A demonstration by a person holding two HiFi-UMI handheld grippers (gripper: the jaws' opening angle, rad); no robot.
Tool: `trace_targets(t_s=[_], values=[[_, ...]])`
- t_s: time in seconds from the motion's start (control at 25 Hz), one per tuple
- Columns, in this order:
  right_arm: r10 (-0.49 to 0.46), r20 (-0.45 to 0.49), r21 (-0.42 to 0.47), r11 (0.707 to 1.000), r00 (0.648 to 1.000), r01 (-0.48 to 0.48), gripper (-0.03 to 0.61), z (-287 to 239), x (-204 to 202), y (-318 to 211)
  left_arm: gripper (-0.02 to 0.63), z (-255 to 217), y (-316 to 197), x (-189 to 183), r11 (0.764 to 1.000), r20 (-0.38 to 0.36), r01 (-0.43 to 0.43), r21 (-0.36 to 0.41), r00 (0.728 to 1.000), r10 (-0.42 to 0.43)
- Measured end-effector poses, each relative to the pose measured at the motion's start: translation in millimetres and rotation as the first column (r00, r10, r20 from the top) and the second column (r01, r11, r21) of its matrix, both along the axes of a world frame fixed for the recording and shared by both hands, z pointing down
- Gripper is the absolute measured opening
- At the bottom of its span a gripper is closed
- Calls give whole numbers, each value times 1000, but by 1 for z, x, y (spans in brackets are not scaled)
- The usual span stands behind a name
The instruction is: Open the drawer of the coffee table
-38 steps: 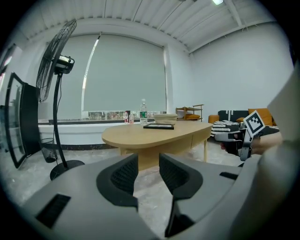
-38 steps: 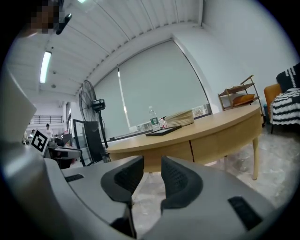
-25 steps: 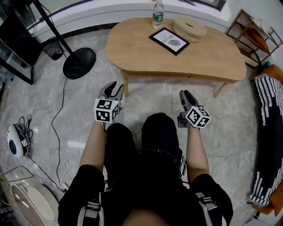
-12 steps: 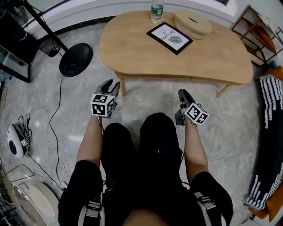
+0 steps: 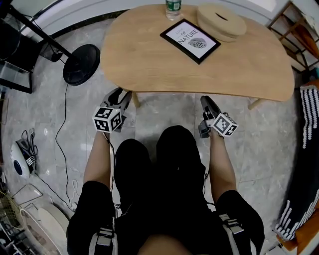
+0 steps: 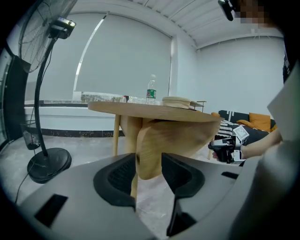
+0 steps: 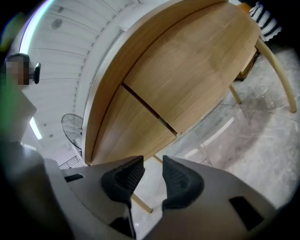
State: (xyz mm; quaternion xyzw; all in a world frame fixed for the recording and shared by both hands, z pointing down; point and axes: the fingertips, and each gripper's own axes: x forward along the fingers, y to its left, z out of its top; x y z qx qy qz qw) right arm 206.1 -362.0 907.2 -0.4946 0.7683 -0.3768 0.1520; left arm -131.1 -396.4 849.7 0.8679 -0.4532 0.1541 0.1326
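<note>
The light wooden coffee table [image 5: 149,64] fills the top of the head view. Under its top hangs a wooden drawer box [image 6: 180,138], seen from the end in the left gripper view. In the right gripper view the table's front panel [image 7: 187,75] is split by a dark seam. My left gripper [image 5: 121,95] is just short of the table's near edge by a leg, its jaws having just been opening, with nothing between them. My right gripper [image 5: 206,101] is held near that edge further right, also just opening and empty. It shows in the left gripper view [image 6: 226,150].
On the table stand a water bottle [image 5: 173,7], a framed print [image 5: 190,41] and a round wooden box [image 5: 222,22]. A floor fan's black base [image 5: 81,71] and cable lie at the left. The person's knees [image 5: 164,149] sit between the grippers. Striped cushions [image 5: 306,124] lie right.
Both grippers have moved forward and down toward the table's near edge. The table now looks larger and closer in the head view.
</note>
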Motion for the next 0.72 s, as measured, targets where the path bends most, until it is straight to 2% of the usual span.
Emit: trace_targets(t_s=[0.24, 0.4, 0.56, 0.72], values=[[-32, 59, 12, 999, 998, 31, 137, 2, 12, -17, 198, 5, -10, 8, 999, -58, -44, -25, 997, 43], [-124, 118, 42, 992, 985, 120, 158, 0, 9, -20, 202, 7, -12, 10, 995, -84, -94, -42, 992, 91], [-194, 98, 68, 980, 976, 188, 129, -1, 9, -23, 206, 7, -16, 14, 987, -97, -148, -60, 985, 141], [-242, 79, 87, 968, 967, 235, 135, -1, 8, -24, 206, 9, -16, 16, 978, -88, -194, -79, 978, 187]])
